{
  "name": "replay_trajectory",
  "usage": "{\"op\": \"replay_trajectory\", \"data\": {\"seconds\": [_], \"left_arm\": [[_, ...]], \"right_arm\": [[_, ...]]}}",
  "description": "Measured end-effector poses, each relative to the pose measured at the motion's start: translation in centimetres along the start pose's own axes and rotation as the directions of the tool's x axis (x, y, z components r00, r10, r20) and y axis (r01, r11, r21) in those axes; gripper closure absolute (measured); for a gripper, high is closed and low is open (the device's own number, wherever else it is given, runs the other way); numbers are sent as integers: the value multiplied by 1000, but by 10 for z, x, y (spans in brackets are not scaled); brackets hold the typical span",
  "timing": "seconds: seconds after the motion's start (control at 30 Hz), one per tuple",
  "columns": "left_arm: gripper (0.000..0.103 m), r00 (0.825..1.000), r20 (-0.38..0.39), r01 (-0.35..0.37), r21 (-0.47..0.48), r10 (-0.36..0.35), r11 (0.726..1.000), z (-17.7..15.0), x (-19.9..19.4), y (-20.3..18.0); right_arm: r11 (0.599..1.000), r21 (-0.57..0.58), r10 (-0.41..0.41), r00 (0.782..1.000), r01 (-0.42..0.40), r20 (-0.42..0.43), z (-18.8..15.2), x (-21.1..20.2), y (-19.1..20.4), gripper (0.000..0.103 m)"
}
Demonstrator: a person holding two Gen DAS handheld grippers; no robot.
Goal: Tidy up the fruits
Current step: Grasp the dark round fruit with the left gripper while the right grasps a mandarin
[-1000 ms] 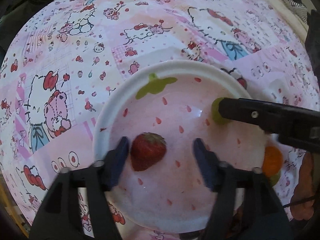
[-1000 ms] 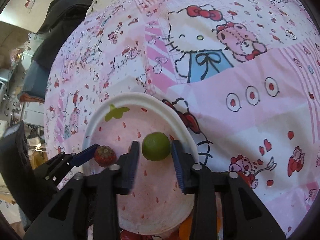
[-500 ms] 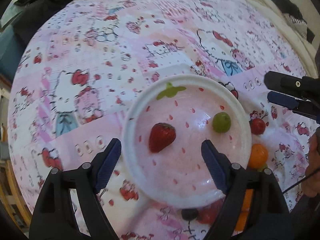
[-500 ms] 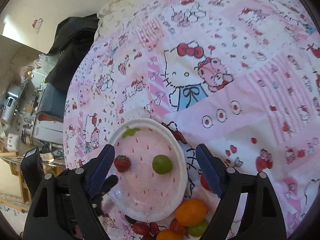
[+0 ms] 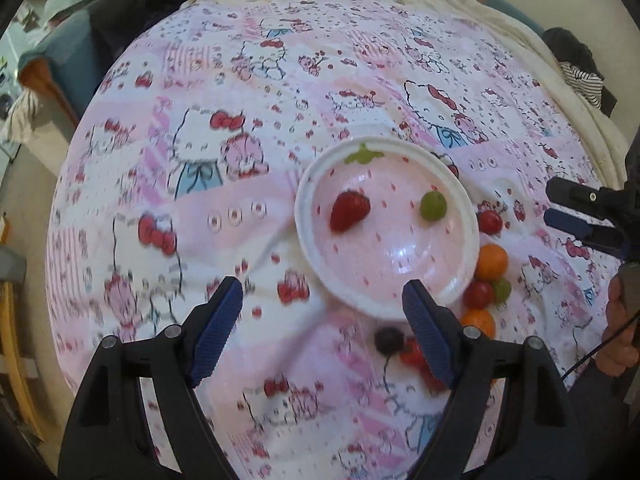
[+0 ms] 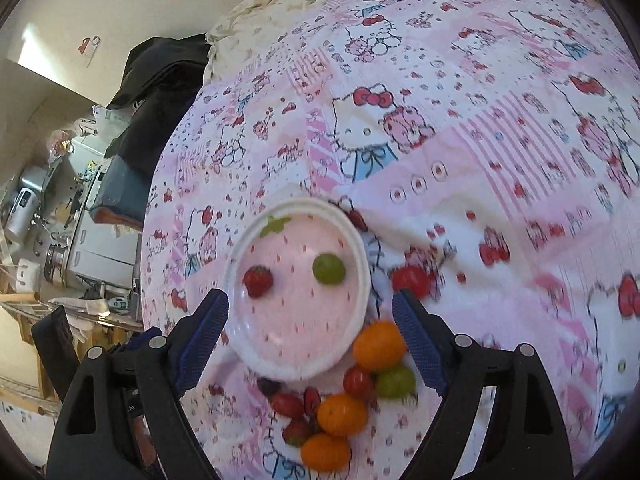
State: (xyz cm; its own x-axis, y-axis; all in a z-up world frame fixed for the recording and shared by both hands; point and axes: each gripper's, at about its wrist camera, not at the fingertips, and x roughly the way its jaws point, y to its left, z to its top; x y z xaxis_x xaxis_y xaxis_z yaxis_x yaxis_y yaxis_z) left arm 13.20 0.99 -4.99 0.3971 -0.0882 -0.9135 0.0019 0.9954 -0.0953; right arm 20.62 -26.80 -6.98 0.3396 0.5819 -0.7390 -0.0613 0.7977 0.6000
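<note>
A white and pink plate (image 5: 308, 236) (image 6: 362, 280) lies on a Hello Kitty bedsheet. In it are a strawberry (image 5: 349, 211) (image 6: 258, 281) and a green fruit (image 5: 433, 205) (image 6: 328, 268). My left gripper (image 5: 322, 332) is open and empty, held above the sheet in front of the plate. My right gripper (image 6: 310, 338) is open and empty, above the plate's near rim; it also shows in the left wrist view (image 5: 580, 212) at the right edge. Loose fruits lie beside the plate: oranges (image 6: 378, 346) (image 5: 491, 261), a red tomato (image 6: 410, 280) (image 5: 489, 222), a green one (image 6: 395, 380), and a dark grape (image 5: 389, 340).
More small red fruits and oranges (image 6: 342, 414) cluster on the sheet near the plate's front edge. Dark clothing (image 6: 160, 80) lies at the bed's far left corner. Room clutter and shelves (image 6: 48, 240) stand beyond the bed's left edge.
Both grippers have opened, released the strawberry and green fruit in the plate, and pulled back and up; the view is now wider and the loose fruit pile shows.
</note>
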Motion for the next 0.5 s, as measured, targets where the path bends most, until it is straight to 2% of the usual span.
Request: {"op": "replay_trajectory", "data": {"seconds": [0.2, 0.33, 0.4, 0.5], "left_arm": [[27, 999, -37, 36, -71, -38, 997, -33, 9, 3], [52, 991, -89, 86, -134, -99, 987, -40, 29, -1], [53, 984, -113, 120, -177, -142, 977, -40, 40, -4], [55, 976, -141, 138, -196, -167, 971, -39, 53, -13]], "right_arm": [[1000, 4, -14, 1000, 14, -26, -37, -11, 1, 16], [999, 43, -11, 998, 14, -62, -66, -13, -6, 16], [998, 63, -6, 997, 10, -73, -77, -14, -11, 16], [993, 117, 34, 995, -23, -91, -91, -15, -20, 16]]}}
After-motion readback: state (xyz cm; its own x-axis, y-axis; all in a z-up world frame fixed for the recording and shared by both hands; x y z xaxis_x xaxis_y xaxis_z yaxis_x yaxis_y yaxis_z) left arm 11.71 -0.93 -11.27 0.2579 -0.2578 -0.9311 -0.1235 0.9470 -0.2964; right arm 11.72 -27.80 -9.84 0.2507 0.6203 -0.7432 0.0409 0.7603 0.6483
